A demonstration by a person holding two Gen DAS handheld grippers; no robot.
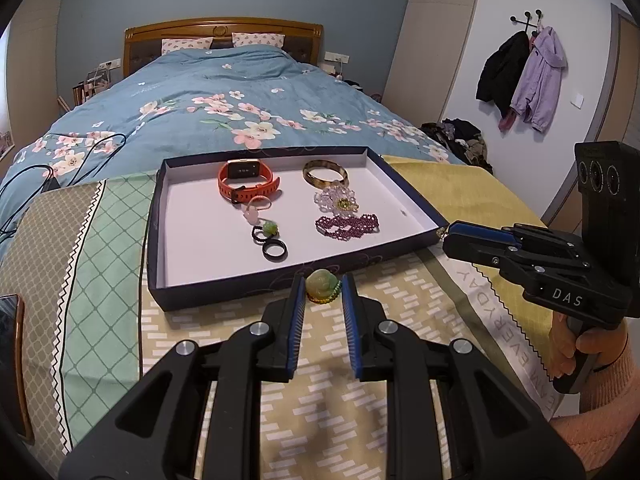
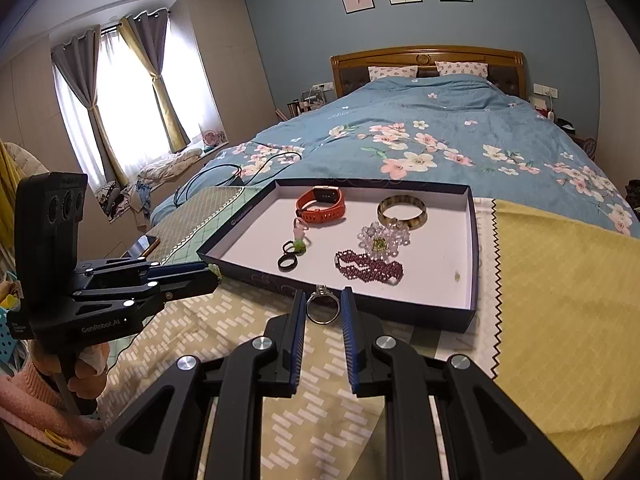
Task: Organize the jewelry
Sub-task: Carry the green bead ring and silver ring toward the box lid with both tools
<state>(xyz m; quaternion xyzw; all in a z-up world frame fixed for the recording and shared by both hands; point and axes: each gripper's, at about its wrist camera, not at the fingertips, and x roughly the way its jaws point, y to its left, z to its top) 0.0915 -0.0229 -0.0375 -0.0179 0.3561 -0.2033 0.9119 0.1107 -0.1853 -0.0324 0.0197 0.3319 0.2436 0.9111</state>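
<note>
A shallow dark box lid (image 1: pixel 224 288) (image 2: pixel 474 240) with a white inside lies on the bed. It holds an orange watch (image 1: pixel 248 180) (image 2: pixel 322 204), a brown bangle (image 1: pixel 325 172) (image 2: pixel 402 210), a clear bead bracelet (image 1: pixel 338 202) (image 2: pixel 384 240), a purple bead bracelet (image 1: pixel 347 227) (image 2: pixel 368 268) and black rings (image 1: pixel 275 249) (image 2: pixel 288 260). My left gripper (image 1: pixel 323 290) is shut on a green jade pendant (image 1: pixel 320 282) at the lid's near edge; it also shows in the right wrist view (image 2: pixel 214 270). My right gripper (image 2: pixel 323 306) is shut on a silver ring (image 2: pixel 323 308) just before the lid; it shows in the left wrist view (image 1: pixel 446 236).
Patterned cloths (image 1: pixel 328 400) cover the bed's foot under the lid, yellow on the right (image 2: pixel 560 300). A phone (image 1: pixel 12 344) lies at the left. Black cables (image 1: pixel 68 152) trail over the blue floral duvet (image 1: pixel 240 96). Coats (image 1: pixel 524 76) hang on the right wall.
</note>
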